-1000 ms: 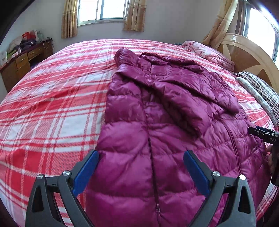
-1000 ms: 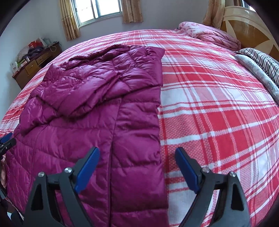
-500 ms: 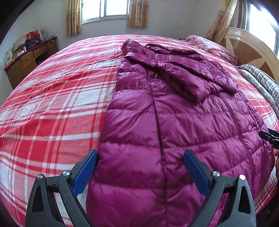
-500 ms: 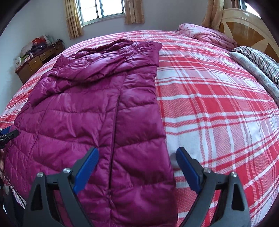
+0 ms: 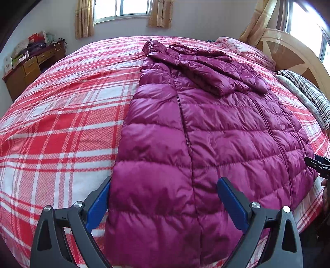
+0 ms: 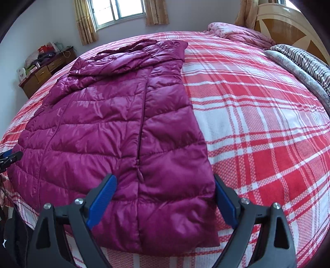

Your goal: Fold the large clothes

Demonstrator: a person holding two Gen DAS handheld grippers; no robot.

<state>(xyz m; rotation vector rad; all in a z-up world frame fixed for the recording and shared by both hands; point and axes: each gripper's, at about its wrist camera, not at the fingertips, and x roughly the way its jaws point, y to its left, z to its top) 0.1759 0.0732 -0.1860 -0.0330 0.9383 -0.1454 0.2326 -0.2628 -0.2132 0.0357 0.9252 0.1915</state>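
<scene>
One purple down coat (image 5: 216, 132) lies on the bed (image 5: 61, 115); two tools, left tool (image 5: 163, 203) and right tool (image 6: 165, 198), gape wide, empty.

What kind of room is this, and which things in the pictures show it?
Most likely a home bedroom: a large bed with a red-and-white plaid cover and a curved wooden headboard, folded bedding beside it, a curtained window, and a wooden drawer desk.
</scene>
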